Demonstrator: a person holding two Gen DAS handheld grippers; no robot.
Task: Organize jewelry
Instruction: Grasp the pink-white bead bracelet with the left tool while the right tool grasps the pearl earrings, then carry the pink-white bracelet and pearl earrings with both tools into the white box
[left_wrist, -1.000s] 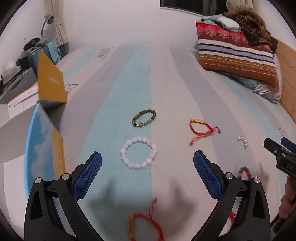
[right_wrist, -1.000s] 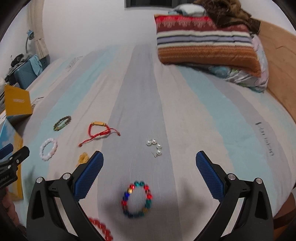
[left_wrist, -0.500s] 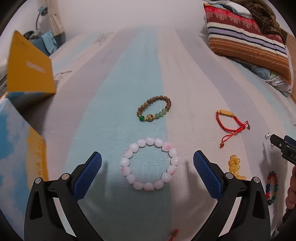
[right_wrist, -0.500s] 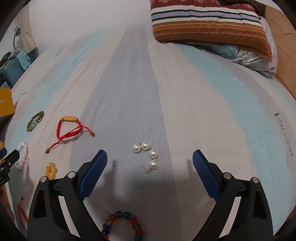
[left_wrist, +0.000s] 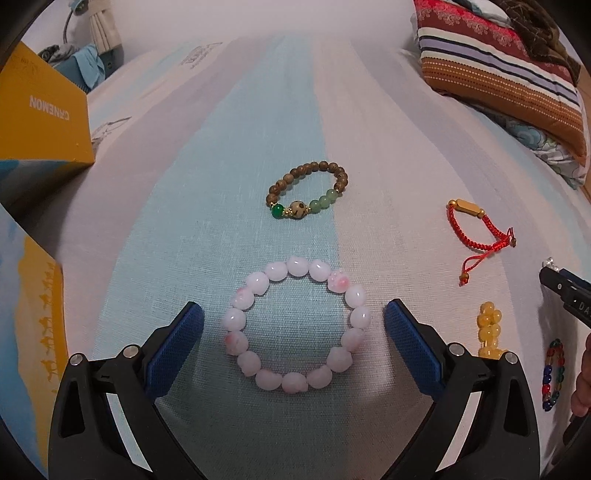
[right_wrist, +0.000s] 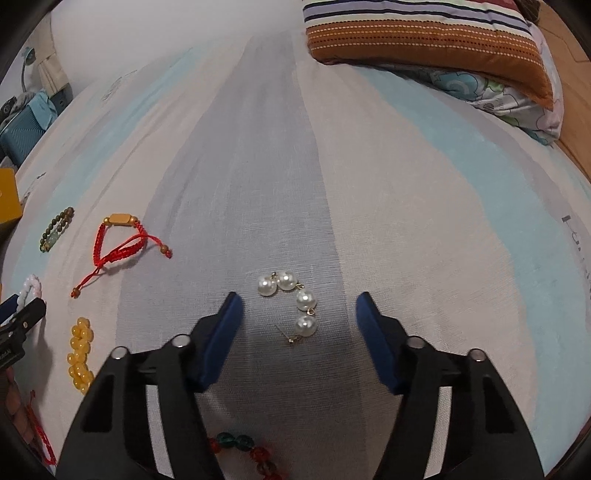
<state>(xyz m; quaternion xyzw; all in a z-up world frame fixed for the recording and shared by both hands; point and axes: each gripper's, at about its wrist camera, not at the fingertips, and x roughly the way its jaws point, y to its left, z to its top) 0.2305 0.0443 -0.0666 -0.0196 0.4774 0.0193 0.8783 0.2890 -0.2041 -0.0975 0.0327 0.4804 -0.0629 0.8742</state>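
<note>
Jewelry lies on a striped bedsheet. My left gripper (left_wrist: 293, 319) is open, its jaws on either side of a pale pink bead bracelet (left_wrist: 295, 326). Beyond it lies a brown and green bead bracelet (left_wrist: 306, 190). A red cord bracelet (left_wrist: 476, 230), yellow beads (left_wrist: 489, 328) and a multicoloured bead bracelet (left_wrist: 552, 373) lie to the right. My right gripper (right_wrist: 299, 308) is open around a pair of pearl earrings (right_wrist: 291, 301). The red cord bracelet (right_wrist: 118, 240) and yellow beads (right_wrist: 79, 352) show to its left.
A yellow box lid (left_wrist: 40, 110) and a blue and yellow box (left_wrist: 26, 314) stand at the left. A striped pillow (left_wrist: 498, 74) lies at the back right. Another red cord bracelet (right_wrist: 38, 432) lies at the right view's lower left.
Both grippers have moved forward and down. The left now straddles the pink bracelet and the right straddles the pearl earrings. Both stay open.
</note>
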